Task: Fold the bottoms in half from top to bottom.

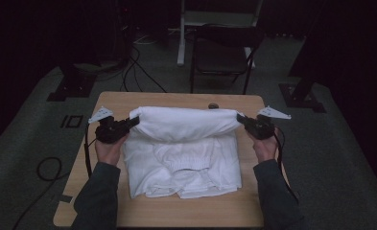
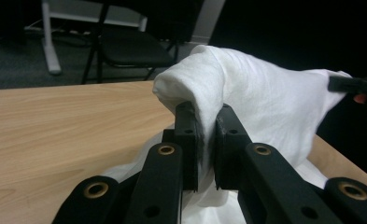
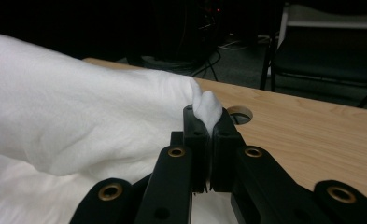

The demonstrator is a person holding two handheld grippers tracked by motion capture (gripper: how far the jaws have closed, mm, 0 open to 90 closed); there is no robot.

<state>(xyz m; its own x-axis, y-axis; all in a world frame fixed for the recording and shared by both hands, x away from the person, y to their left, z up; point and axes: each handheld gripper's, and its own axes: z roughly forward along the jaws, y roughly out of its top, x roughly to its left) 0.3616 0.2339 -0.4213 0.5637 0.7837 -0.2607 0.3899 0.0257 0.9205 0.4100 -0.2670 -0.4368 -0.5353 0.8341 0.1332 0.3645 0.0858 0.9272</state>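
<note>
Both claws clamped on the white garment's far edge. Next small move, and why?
Probably carry both claws toward the person together, laying the lifted edge over the near half. The left claw and right claw are each shut on an end of the white garment, its far part held up as a taut roll while the rest lies flat on the table, which suggests a fold underway.

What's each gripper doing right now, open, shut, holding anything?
Left gripper: shut on the white garment, pinching a fold.
Right gripper: shut on the white garment's other end.
</note>
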